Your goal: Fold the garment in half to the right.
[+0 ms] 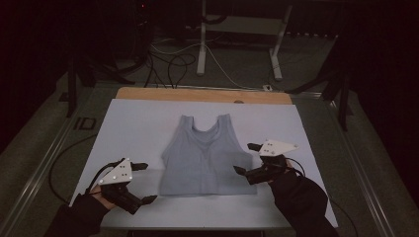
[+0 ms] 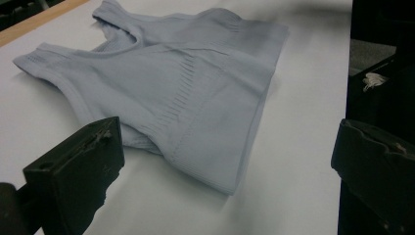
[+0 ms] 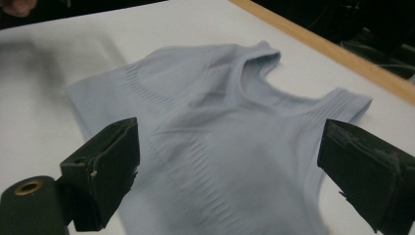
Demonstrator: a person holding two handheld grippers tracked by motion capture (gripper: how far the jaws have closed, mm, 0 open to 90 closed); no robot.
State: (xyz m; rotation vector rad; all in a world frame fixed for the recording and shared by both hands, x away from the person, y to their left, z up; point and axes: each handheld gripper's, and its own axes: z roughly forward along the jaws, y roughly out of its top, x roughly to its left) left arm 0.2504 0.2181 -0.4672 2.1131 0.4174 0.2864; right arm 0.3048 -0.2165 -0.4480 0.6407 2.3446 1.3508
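Two open, empty grippers are flanking the pale blue tank top [image 1: 206, 155] lying flat mid-table, straps toward 12 o'clock. My right gripper [image 1: 247, 159] is hovering nearer, at its 3 o'clock hem; my left gripper [image 1: 145, 182] is waiting at 8 o'clock.

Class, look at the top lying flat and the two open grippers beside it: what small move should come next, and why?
Probably lower the right hand-held gripper onto the near side edge of the top and close. Its jaws stand open just at that edge, holding nothing, while the left hand-held gripper, also open, sits farther off on the white sheet.
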